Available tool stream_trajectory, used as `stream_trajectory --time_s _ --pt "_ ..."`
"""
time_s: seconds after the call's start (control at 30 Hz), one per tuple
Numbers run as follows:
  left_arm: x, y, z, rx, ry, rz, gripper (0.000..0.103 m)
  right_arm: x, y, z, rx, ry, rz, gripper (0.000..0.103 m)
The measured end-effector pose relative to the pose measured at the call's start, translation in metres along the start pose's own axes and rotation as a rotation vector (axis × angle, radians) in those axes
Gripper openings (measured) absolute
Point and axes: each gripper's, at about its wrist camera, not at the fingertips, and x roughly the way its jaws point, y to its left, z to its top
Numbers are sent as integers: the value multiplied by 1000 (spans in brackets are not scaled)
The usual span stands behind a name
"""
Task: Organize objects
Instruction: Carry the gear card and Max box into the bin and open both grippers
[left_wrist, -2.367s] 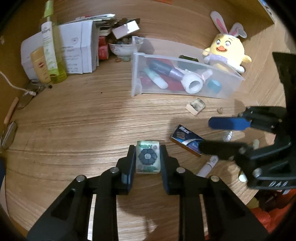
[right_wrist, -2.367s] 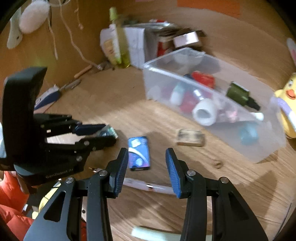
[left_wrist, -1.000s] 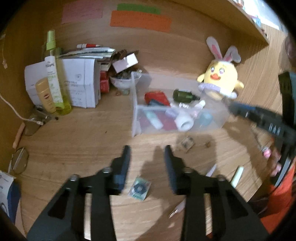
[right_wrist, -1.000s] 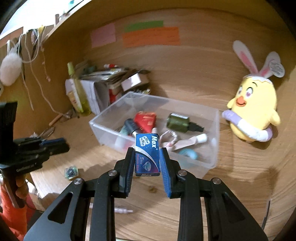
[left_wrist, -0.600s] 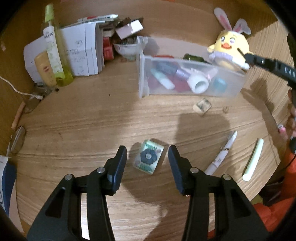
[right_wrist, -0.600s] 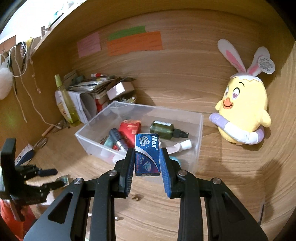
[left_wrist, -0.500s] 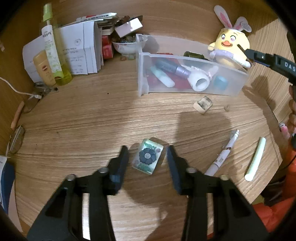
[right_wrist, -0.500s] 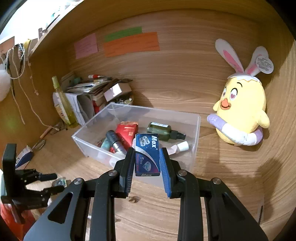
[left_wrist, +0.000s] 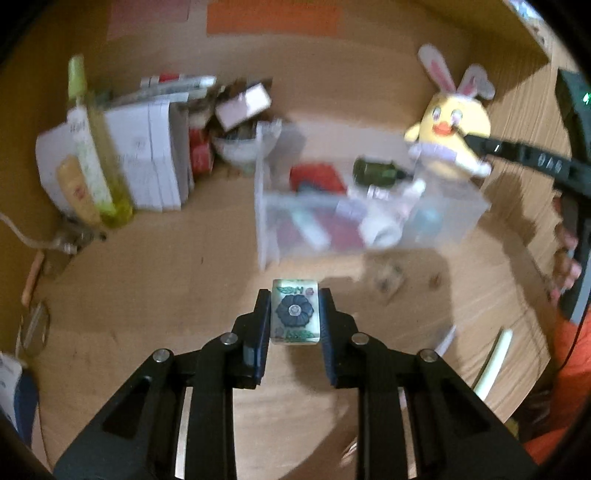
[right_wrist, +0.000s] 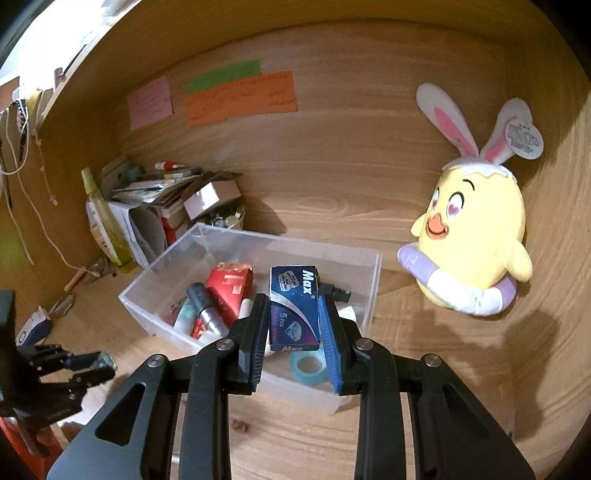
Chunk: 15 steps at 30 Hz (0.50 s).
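Observation:
A pale mahjong-like tile (left_wrist: 294, 321) with a dark flower sits between the fingers of my left gripper (left_wrist: 294, 300), off the wooden desk. The jaws are closing and both pads press its sides. My right gripper (right_wrist: 293, 301) is shut on a blue "Max" box (right_wrist: 294, 306) and holds it upright over the near wall of the clear plastic bin (right_wrist: 295, 236). The bin (left_wrist: 454, 221) holds a red pack, a dark green bottle, tubes and a blue tape roll. The left gripper (right_wrist: 92, 363) with the tile also shows low at the left in the right wrist view.
A yellow bunny-eared plush chick (right_wrist: 476, 236) stands right of the bin. Papers, boxes and a green spray bottle (left_wrist: 92, 147) crowd the back left. A small brown tile (left_wrist: 388, 282), a pen and a pale green stick (left_wrist: 493, 362) lie on the desk. Glasses (left_wrist: 35, 325) lie far left.
The left jaws closed from wide apart around the tile on the desk to gripping it, and the tile came up. The right gripper carried the blue box closer over the bin.

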Motion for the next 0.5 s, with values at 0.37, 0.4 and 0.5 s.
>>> stream_trajectory --time_s 0.37,0.4,0.5 --pt "-11 -22 58 44 -133 -13 24 4 4 18 -12 -36 4 25" --pt "-10 -23 61 45 -137 -14 24 5 4 19 -12 -36 4 25" --pt "-2 -25 71 41 -138 -15 24 12 5 20 -9 -24 6 25"
